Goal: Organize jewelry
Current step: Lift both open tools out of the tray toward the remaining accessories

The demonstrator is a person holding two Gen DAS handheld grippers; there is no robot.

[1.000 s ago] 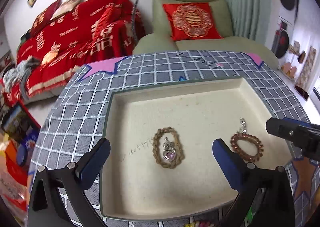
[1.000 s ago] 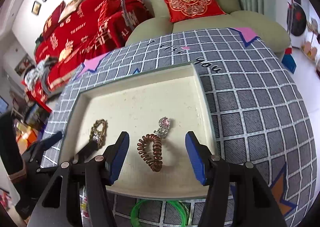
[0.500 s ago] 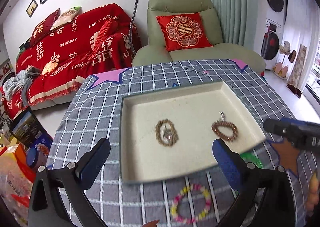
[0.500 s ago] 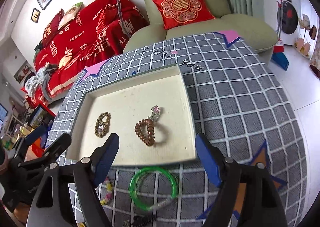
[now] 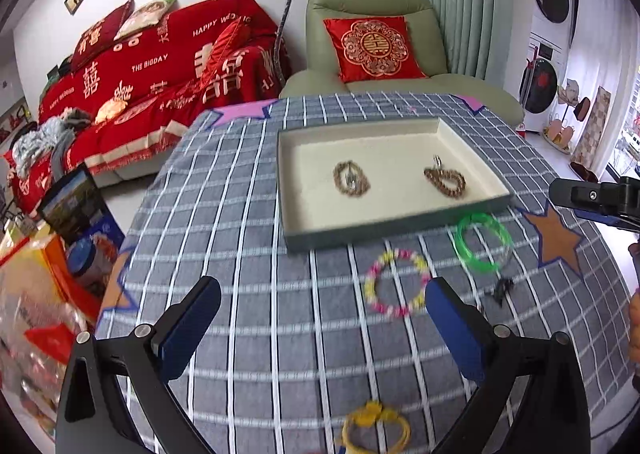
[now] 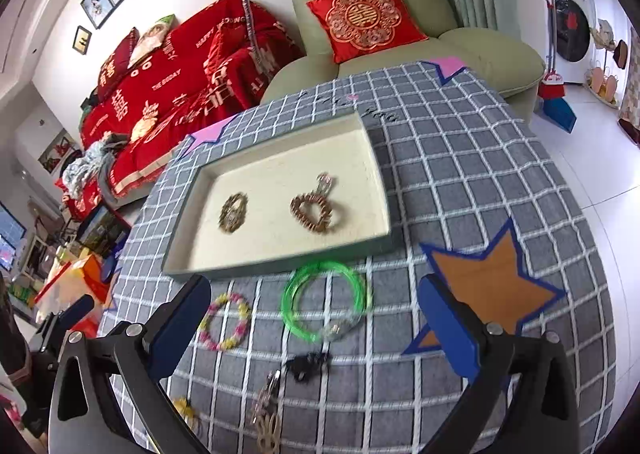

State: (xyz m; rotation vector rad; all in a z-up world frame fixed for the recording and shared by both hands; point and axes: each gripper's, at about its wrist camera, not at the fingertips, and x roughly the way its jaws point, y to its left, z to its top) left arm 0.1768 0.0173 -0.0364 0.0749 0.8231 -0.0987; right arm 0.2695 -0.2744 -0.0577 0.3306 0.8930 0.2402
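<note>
The right gripper [image 6: 314,328] hangs over a grey checked tablecloth [image 6: 460,181], its blue-padded jaws having just spread wide with nothing between them; beyond it a shallow cream-lined tray [image 6: 376,157] holds a small brown beaded loop [image 6: 233,212] and a coiled copper-brown bracelet [image 6: 314,211], well apart; just before the tray lie a green bangle [image 6: 323,300] and a pink-and-yellow bead bracelet [image 6: 225,321]; a small black clip [image 6: 307,364] rests nearer the camera.
</note>
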